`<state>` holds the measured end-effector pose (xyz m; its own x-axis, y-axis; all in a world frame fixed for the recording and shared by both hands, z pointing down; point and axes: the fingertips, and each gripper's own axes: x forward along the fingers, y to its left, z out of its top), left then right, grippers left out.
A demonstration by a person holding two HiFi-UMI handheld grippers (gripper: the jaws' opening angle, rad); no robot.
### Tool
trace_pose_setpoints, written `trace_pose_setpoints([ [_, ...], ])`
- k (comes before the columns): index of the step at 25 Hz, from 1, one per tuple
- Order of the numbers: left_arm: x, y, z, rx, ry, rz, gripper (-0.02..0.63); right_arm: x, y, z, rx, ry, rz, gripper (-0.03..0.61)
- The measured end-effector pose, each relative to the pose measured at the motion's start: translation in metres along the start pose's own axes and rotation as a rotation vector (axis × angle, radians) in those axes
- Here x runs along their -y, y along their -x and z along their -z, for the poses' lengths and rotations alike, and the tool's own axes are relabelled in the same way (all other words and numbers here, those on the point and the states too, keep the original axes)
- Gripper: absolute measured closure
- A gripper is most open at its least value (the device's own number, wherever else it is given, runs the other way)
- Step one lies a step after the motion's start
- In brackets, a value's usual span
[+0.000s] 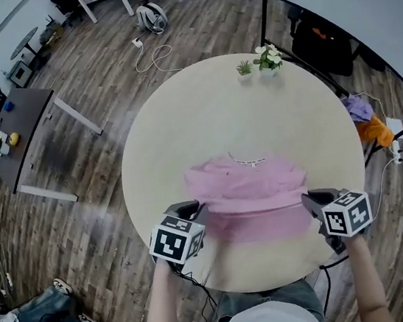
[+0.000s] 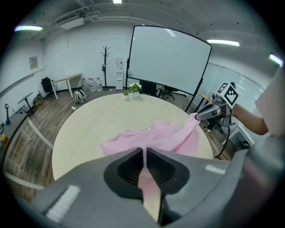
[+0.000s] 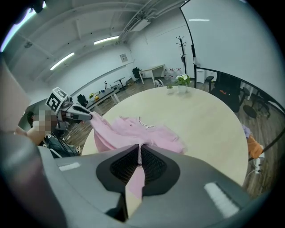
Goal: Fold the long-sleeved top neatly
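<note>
**A:** Where is the long-sleeved top?

**B:** It lies on the near half of the round desk. It's pink, and its collar points away from the person. Its near edge is lifted off the surface.

**A:** What is lifting it?

**B:** Both tools. The left hand-held gripper has its jaws pressed together on a thin fold of pink cloth, at the near edge on the person's left. The right hand-held gripper pinches the same edge on the right in the same way.

**A:** And between them?

**B:** The raised edge runs from one pinch to the other above the desk. The rest of the cloth lies rumpled beyond it. I can't make out the sleeves.

**A:** Is anything else on the desk?

**B:** Small potted plants stand at the far rim, well apart from the top.
</note>
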<state>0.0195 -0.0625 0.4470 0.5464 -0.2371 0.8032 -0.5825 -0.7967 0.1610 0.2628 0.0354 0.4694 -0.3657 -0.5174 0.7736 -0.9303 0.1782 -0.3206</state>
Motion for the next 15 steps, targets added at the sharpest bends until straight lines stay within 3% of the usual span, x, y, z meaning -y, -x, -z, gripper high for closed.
trace_pose_setpoints([
  [15, -0.047, -0.077, -0.023, -0.115, 0.086, 0.05, 0.469, 0.053, -0.067, -0.024, -0.073, -0.112, -0.027, 0.534],
])
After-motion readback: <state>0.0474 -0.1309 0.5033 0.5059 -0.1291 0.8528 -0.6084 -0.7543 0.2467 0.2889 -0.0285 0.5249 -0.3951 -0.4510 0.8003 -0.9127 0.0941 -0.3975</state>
